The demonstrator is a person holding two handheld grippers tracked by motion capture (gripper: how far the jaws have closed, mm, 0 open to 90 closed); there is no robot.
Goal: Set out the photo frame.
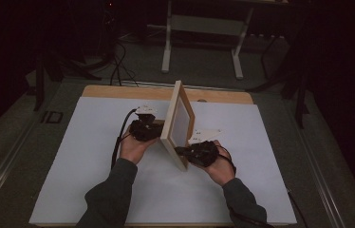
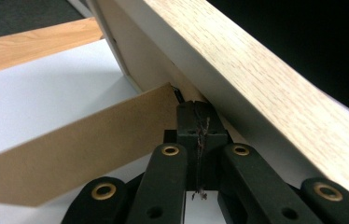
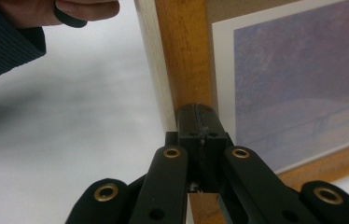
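A light wooden picture frame (image 1: 170, 121) stands on edge on the white sheet (image 1: 85, 156), tilted, with its print facing right. My left gripper (image 1: 158, 133) is behind it. In the left gripper view its jaws (image 2: 197, 109) are shut together, tips against the frame's back (image 2: 266, 84) where the brown cardboard stand leg (image 2: 84, 144) meets it. My right gripper (image 1: 180, 151) is at the frame's near front corner. In the right gripper view its jaws (image 3: 199, 114) are shut, tips resting on the wooden side rail (image 3: 186, 56) beside the bluish print (image 3: 303, 84). Nothing shows between either pair of jaws.
The white sheet covers a wooden tabletop (image 1: 118, 91) whose far edge shows. Beyond it, on the dark floor, stand a white table base (image 1: 204, 23) and cables (image 1: 118, 66). The left hand (image 3: 70, 9) shows past the frame in the right gripper view.
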